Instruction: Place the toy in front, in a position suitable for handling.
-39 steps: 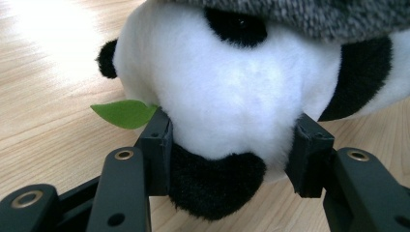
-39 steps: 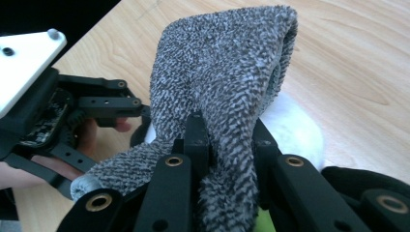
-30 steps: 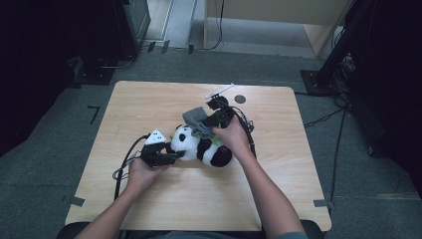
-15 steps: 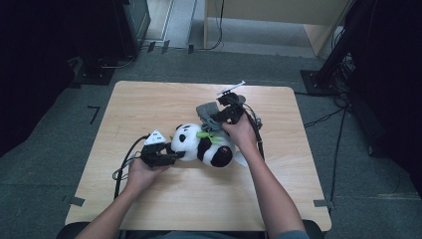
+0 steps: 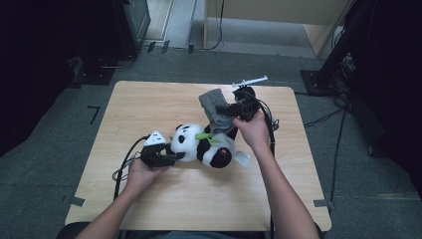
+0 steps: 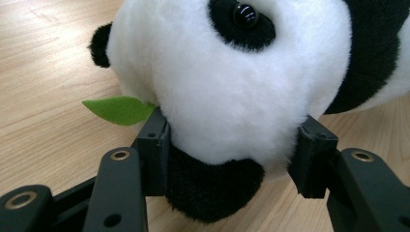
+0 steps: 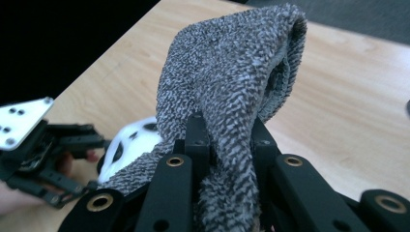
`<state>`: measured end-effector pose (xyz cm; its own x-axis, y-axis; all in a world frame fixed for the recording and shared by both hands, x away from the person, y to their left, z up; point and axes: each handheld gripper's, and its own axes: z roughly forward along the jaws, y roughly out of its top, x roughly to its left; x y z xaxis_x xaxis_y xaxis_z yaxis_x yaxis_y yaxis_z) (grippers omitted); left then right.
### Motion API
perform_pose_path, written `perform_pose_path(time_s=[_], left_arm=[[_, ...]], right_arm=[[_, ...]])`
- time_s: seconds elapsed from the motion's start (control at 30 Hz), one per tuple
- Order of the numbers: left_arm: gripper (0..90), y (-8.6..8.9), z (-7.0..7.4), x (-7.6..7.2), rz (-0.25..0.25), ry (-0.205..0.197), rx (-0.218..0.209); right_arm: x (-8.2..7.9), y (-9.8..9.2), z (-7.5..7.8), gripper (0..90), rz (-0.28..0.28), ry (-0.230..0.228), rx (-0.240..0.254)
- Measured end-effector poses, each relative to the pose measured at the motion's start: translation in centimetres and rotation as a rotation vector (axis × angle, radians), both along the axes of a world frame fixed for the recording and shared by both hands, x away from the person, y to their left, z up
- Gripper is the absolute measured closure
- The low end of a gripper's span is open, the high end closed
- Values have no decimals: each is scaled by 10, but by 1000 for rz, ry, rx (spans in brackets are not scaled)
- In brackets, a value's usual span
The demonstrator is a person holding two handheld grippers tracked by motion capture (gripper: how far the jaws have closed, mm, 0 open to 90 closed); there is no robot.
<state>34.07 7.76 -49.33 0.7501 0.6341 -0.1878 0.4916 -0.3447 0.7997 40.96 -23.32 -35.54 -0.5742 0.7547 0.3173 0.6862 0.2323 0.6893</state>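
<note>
- Left hand [image 5: 142,172] comes in from the near edge of the desk [image 5: 149,107] and holds the left tool [image 5: 171,158] low and level, just left of centre.
- Left tool: jaws part-way apart and clamped on the head of the panda [image 5: 199,147]. In the left gripper view both pads press into the white fur of the panda [image 6: 232,82], one on each side, with a black ear bulging between them at the bottom.
- A green felt leaf [image 6: 118,108] sticks out beside the left-hand pad in that view.
- The panda lies on its side near the middle of the desk, head toward the left tool, body and black limbs toward the right.
- Right hand [image 5: 254,132] sits just beyond the panda's body and carries the right tool [image 5: 226,112] raised off the desk.
- Right tool: jaws closed tight on a grey cloth [image 5: 215,107]. In the right gripper view the cloth [image 7: 232,82] is pinched between the pads and rises above them in a folded hump.
- The cloth's lower end hangs down to the panda's back; whether it touches cannot be told.
- The left tool [image 7: 46,154] shows farther off in the right gripper view, at the panda's head.
</note>
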Motion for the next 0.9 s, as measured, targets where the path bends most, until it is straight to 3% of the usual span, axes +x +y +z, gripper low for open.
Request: perform_pose_path(time_s=[0.1, 0.2, 0.27, 0.33, 0.37, 0.47, 0.53, 0.7, 0.9], left_arm=[[443, 0, 0, 0, 0, 0, 2], [443, 0, 0, 0, 0, 1, 2], [443, 0, 0, -1, -2, -1, 9], [443, 0, 0, 0, 2, 3, 0], [443, -1, 0, 0, 4, 4, -1], [445, -1, 1, 0, 7, 7, -2], [445, -1, 1, 0, 5, 7, -4], [446, -2, 1, 0, 4, 3, -11], [445, -2, 1, 0, 4, 7, -9]], right_arm=[[-1, 4, -11, 773, 23, 39, -4], [0, 10, -28, 774, 64, 121, 27], [0, 17, -43, 773, 91, 186, -19], [-1, 15, -51, 773, 90, 165, 1], [-1, 13, -51, 772, 80, 157, -17], [-2, 9, -50, 771, 60, 113, -91], [-2, 2, -47, 774, 20, 76, -172], [0, -21, -53, 775, -25, 94, -144], [2, -24, -46, 773, -88, 51, -176]])
